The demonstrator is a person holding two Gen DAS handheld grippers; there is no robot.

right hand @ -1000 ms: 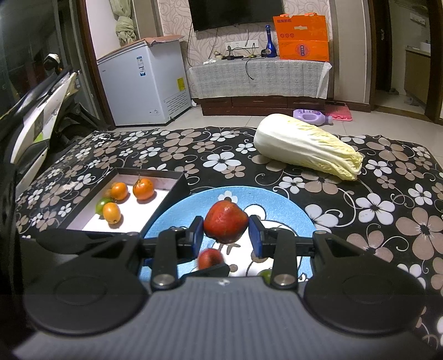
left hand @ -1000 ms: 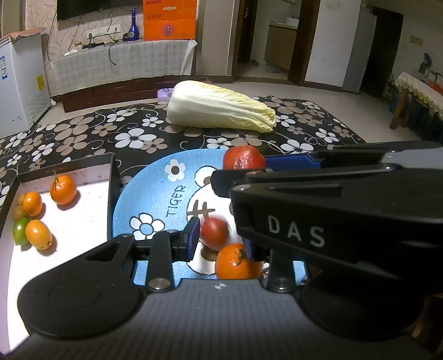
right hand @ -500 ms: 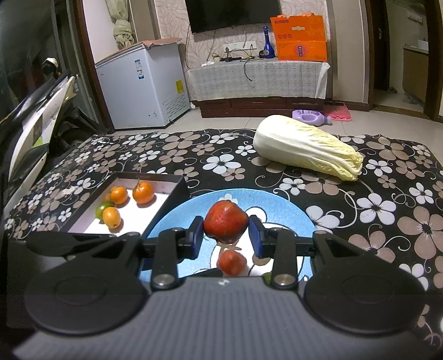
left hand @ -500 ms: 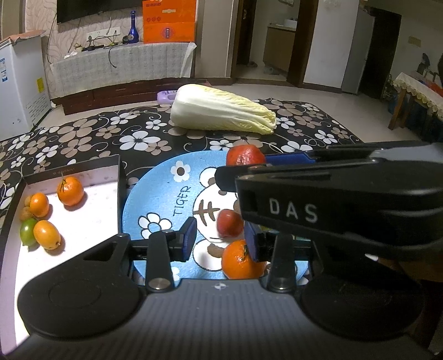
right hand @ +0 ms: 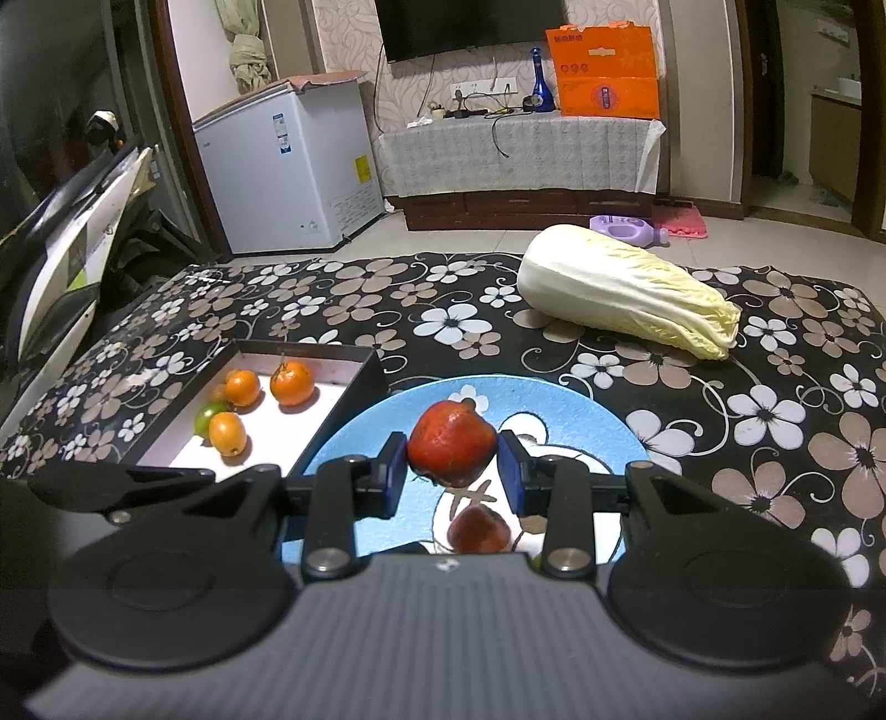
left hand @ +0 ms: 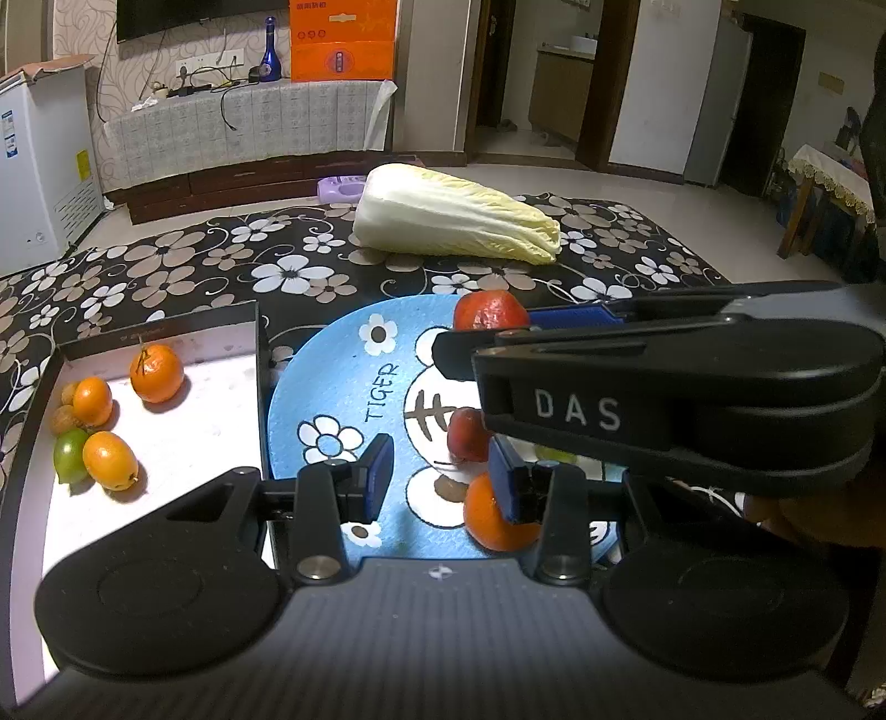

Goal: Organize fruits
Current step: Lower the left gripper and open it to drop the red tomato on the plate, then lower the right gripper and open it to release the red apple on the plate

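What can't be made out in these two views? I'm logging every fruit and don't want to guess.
- Left wrist view: the right gripper body covers the blue mat's right side and part of the small red fruit.
- Left wrist view: a left finger overlaps the orange.
- Right wrist view: a green fruit barely shows above the housing.
- Both views: the box's near end is cut off.

Dim tiled room [right hand: 470, 243]: white chest freezer [right hand: 288, 177], cloth-covered TV cabinet [right hand: 520, 160], patterned wallpaper [right hand: 343, 33], dark wooden doorways [left hand: 614, 83].
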